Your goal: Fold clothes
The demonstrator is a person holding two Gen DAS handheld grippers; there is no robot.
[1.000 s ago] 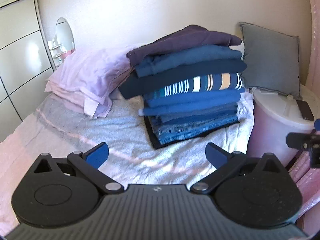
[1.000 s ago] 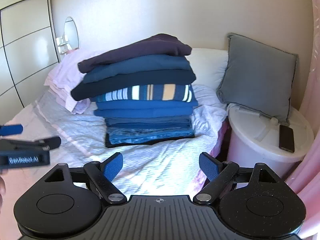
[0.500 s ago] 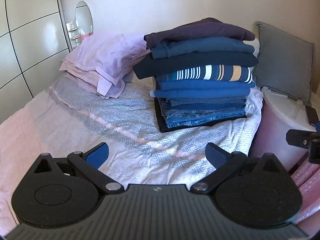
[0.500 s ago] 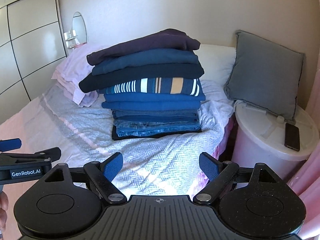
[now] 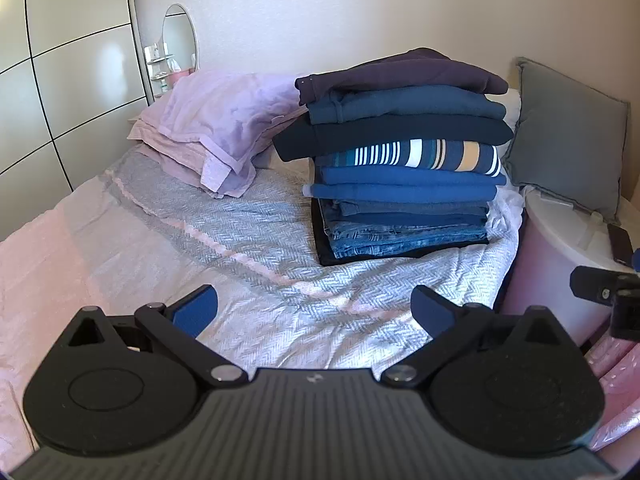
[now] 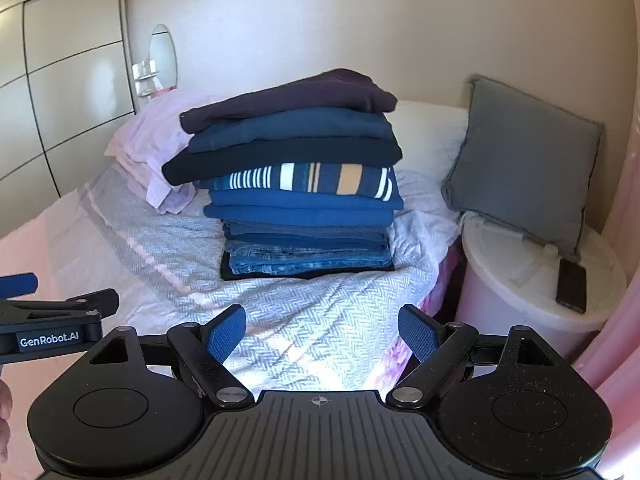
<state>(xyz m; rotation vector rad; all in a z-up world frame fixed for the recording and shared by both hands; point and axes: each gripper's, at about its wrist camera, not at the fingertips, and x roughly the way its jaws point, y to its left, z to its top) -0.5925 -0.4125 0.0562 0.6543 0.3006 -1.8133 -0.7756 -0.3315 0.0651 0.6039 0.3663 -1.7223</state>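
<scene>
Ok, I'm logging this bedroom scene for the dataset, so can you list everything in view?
folded clothes stack: one pile, dark purple on top, then blues, one striped, jeans near the bottom; on the bed.
lilac garments: loose heap, pale purple; left of the stack.
bed cover: one, white-grey herringbone with pink.
grey cushion: one; leaning on the wall, right of the stack.
white round tub: one; beside the bed.
phone: one, dark; on the tub.
oval mirror: one; far corner.
wardrobe: white panels; left wall.
left gripper: open, empty.
right gripper: open, empty.
</scene>
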